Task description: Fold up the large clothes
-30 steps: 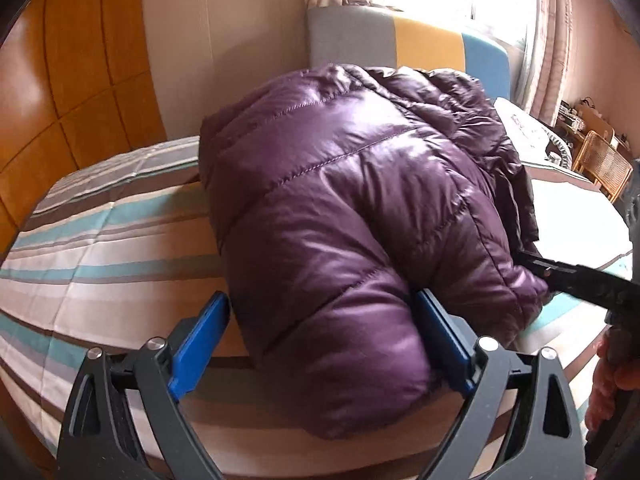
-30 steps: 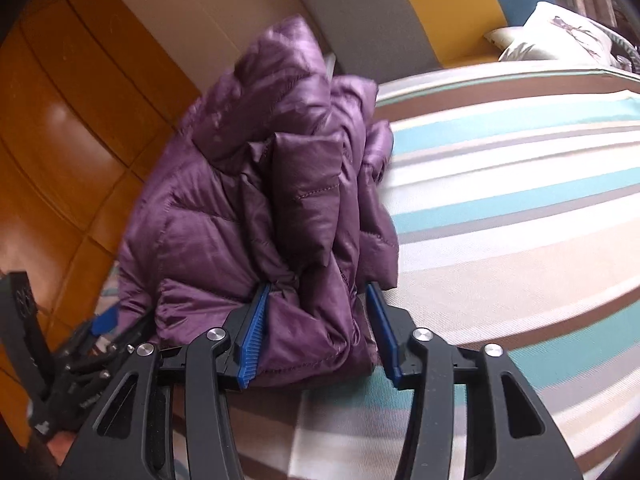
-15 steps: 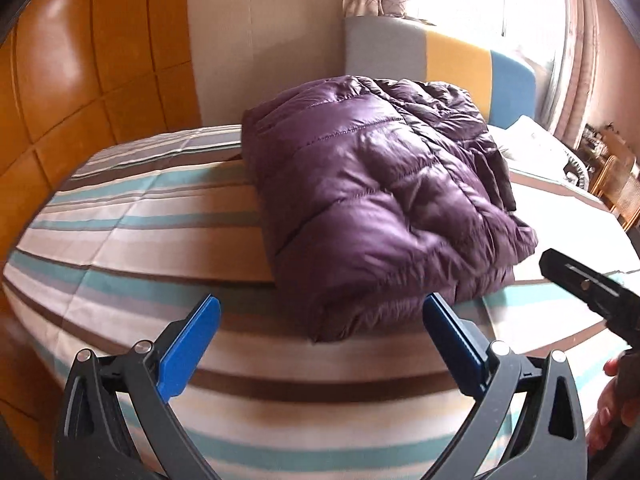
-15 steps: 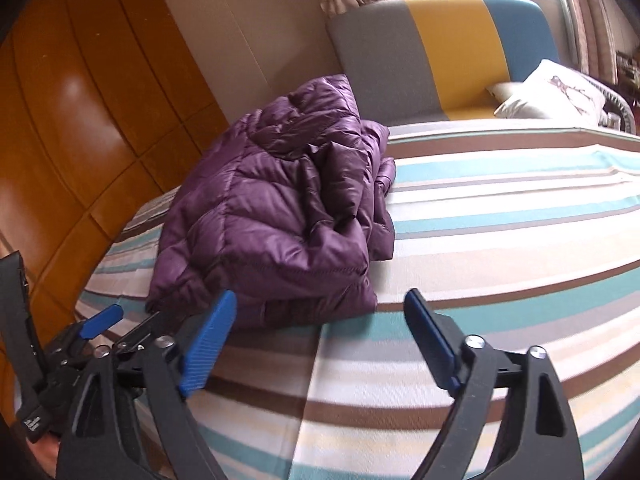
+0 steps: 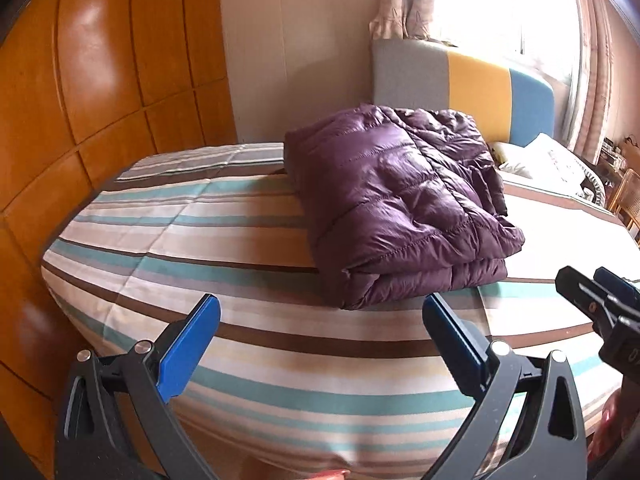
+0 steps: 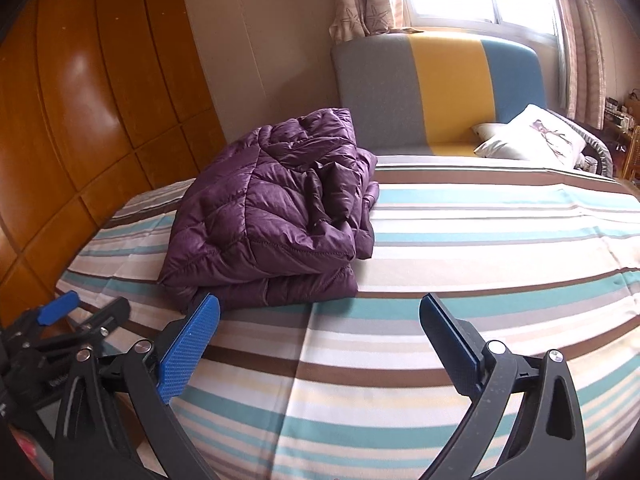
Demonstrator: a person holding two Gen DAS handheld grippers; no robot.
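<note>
A purple puffer jacket (image 5: 400,200) lies folded into a thick bundle on the striped bed (image 5: 224,240), toward its left side. My left gripper (image 5: 320,308) hovers open in front of the jacket's near edge, with only sheet between its blue pads. The right wrist view has the jacket (image 6: 272,216) to the left of my right gripper (image 6: 320,304), whose jaws are opening wide with nothing between them. The jacket touches neither gripper. The right gripper's tip (image 5: 596,304) shows at the right edge of the left wrist view.
An orange wooden wardrobe (image 5: 80,100) runs close along the bed's left side. A grey, yellow and blue headboard (image 6: 440,80) stands at the far end under a bright window, with a white pillow (image 6: 532,136) at the far right. Striped sheet (image 6: 480,240) spreads right of the jacket.
Both grippers had the jacket's near edge between their pads, let go and drew back from it. The right jaws spread wider. The jacket now rests alone on the bed.
</note>
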